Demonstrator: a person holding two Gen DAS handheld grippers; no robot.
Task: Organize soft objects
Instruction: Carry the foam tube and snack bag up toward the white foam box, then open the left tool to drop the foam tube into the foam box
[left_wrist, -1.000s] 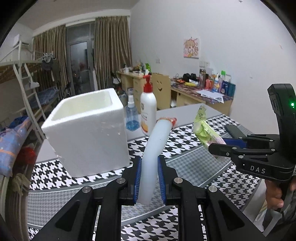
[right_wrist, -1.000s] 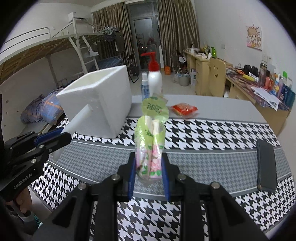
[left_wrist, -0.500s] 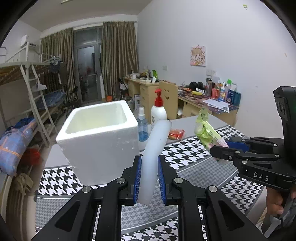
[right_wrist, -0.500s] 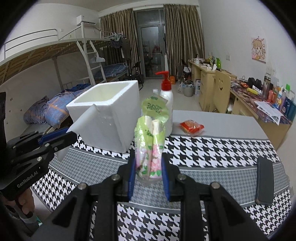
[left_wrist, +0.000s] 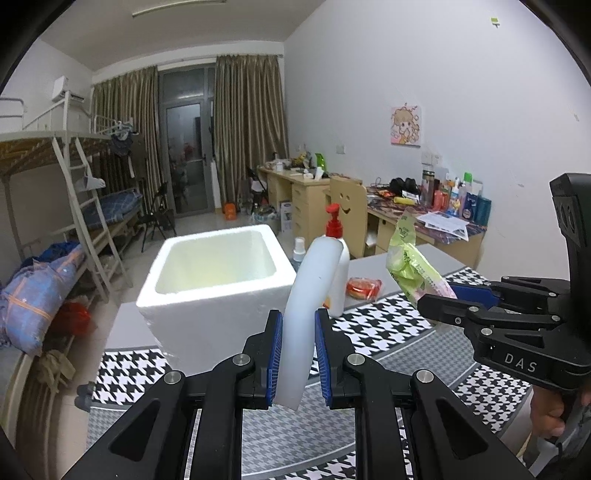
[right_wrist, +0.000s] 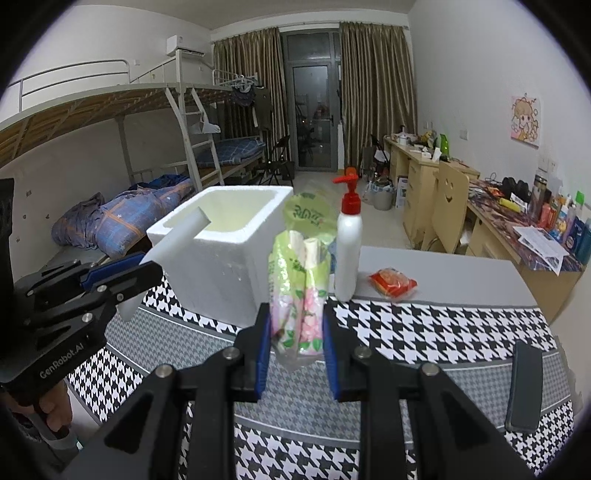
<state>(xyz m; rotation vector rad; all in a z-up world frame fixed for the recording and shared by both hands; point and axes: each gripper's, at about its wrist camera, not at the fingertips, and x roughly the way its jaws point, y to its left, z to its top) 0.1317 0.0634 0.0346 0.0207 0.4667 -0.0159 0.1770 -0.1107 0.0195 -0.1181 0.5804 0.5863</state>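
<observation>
My left gripper (left_wrist: 298, 354) is shut on a white foam tube (left_wrist: 306, 306) and holds it above the table, in front of the open white foam box (left_wrist: 218, 291). My right gripper (right_wrist: 297, 332) is shut on a green and pink plastic packet (right_wrist: 299, 291), also raised. In the right wrist view the left gripper (right_wrist: 122, 273) is at the left, with the tube's (right_wrist: 177, 236) tip at the near rim of the box (right_wrist: 221, 258). In the left wrist view the right gripper (left_wrist: 458, 299) holds the packet (left_wrist: 413, 266) at the right.
A white pump bottle (right_wrist: 347, 251) with a red top and a red snack packet (right_wrist: 393, 282) sit behind the houndstooth cloth (right_wrist: 424, 332). A small spray bottle (left_wrist: 298, 251) stands behind the box. A dark phone (right_wrist: 524, 391) lies at the right. Bunk bed and desks lie beyond.
Both grippers have risen with their loads, so the box's open top now shows from above. The tube's tip has come to the box's rim.
</observation>
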